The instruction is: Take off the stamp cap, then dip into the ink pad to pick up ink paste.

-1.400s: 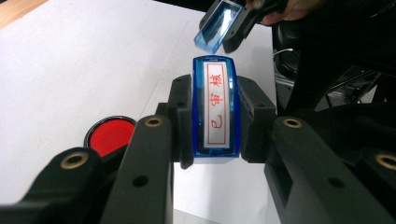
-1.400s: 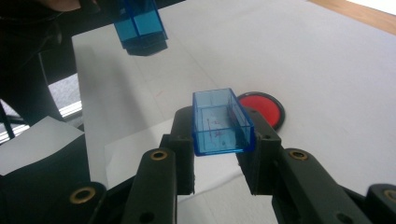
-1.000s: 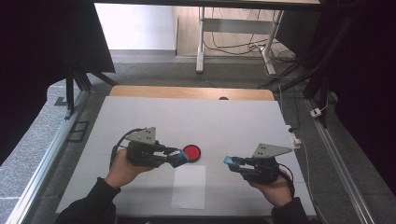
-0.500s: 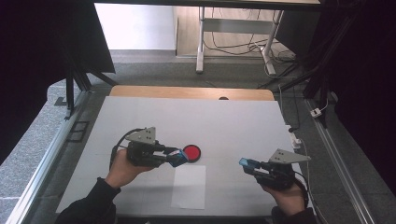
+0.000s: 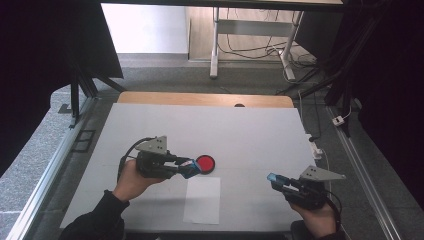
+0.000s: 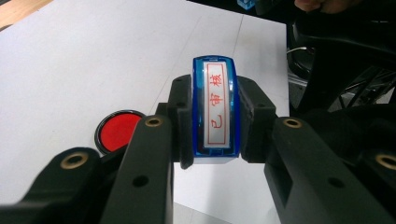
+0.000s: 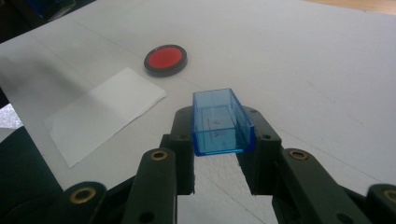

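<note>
**Operator:** High view first: I have the left gripper (image 5: 192, 168) low over the white worktop (image 5: 250, 135), left of centre, with its tip just beside the red ink pad (image 5: 205, 162). The right gripper (image 5: 276, 181) sits near the front right edge, well apart from it.

**Observer:** What are the left fingers doing?

**Operator:** Left gripper view shows them clamped on a blue stamp (image 6: 215, 109), one finger on each long side. Its face is turned toward the camera, a white strip with red characters inside a red border. The ink pad (image 6: 119, 132) lies on the worktop off to the left of the fingers.

**Observer:** And the right?

**Operator:** Right gripper view has my fingers closed on the clear blue stamp cap (image 7: 220, 122), held by its two sides with the open hollow facing up. It is off the surface.

**Observer:** Anything else on the worktop?

**Operator:** A white sheet of paper (image 5: 202, 200) lies flat near the front edge, between my two hands and just in front of the ink pad. From the right gripper I see the paper (image 7: 102, 116) lying beside the pad (image 7: 165, 59), not touching it.
</note>
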`<state>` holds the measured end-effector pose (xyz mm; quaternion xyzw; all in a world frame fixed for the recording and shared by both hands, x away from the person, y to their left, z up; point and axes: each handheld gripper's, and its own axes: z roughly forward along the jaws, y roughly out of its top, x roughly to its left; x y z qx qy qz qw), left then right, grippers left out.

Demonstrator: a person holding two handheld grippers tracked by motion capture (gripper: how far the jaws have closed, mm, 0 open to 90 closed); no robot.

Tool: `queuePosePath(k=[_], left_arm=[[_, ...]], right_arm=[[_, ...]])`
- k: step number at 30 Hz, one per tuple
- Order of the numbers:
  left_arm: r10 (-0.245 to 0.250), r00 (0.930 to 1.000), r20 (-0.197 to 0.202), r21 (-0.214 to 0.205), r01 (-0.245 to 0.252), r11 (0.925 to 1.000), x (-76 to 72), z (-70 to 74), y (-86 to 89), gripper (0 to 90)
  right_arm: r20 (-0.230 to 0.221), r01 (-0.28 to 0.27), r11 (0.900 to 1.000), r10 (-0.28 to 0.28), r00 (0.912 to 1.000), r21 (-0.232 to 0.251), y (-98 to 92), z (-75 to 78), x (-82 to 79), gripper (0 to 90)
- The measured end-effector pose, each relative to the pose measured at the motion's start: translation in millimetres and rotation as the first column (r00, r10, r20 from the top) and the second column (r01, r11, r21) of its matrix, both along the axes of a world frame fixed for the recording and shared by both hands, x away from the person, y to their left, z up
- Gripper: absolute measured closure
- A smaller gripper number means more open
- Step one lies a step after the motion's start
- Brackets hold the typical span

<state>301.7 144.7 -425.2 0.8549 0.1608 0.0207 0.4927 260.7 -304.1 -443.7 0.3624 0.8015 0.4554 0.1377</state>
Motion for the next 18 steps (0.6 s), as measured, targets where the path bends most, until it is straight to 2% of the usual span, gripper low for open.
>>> queuePosePath(k=[7,18], left_arm=[[0.003,1.0,0.003,0.006,-0.003,1.0,0.1,-0.3,-0.6,70.3],[0.022,0.9998,-0.004,0.012,-0.022,0.9997,2.6,0.2,-1.6,70.3]], right_arm=[[-0.023,0.022,0.9997,-0.022,0.9995,-0.004,-5.9,-4.7,-3.0,68.5],[-0.045,0.021,0.9997,-0.022,0.9988,-0.012,-7.2,-9.2,-3.7,68.5]])
